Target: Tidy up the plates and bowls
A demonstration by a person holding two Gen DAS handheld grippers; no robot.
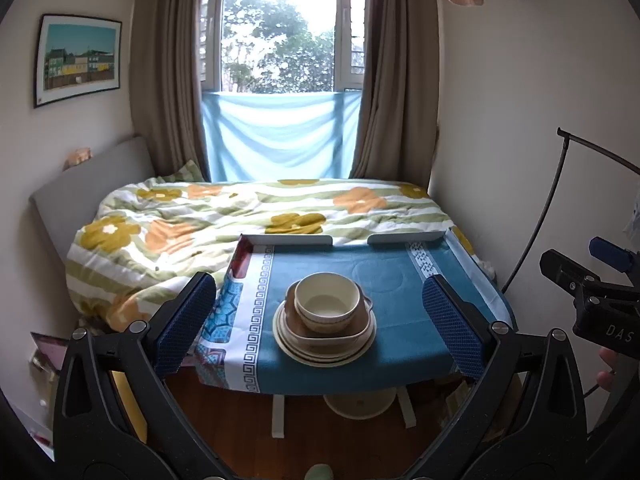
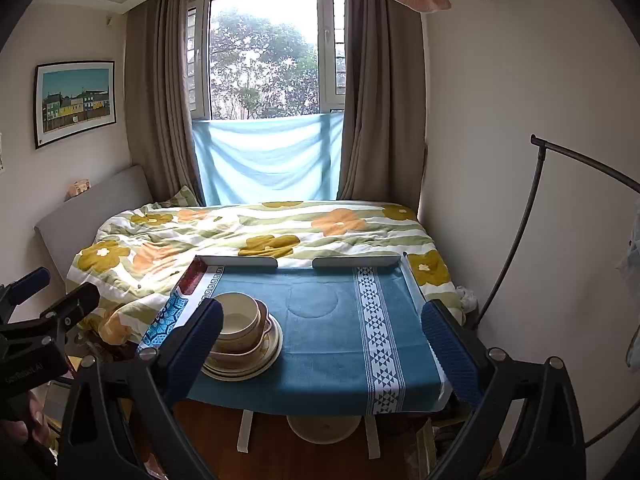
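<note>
Bedroom, blue-clothed table (image 1: 400,280) at bed foot | left gripper (image 1: 320,324) jaws spread, empty; right gripper (image 2: 320,344) jaws spread, empty | cream bowl (image 1: 327,302) nested atop tan dish (image 1: 316,338) and plates (image 1: 288,350), ahead between left jaws, partly behind right gripper's left finger | risk: glossy stack could slide or topple if nudged off-centre.

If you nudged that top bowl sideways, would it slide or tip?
Probably slide: the bowl looks glazed and smooth, sitting loose in the dish beneath. It is wide and low, so tipping seems unlikely. It looks ceramic, so likely breakable if it leaves the stack of plates.
</note>
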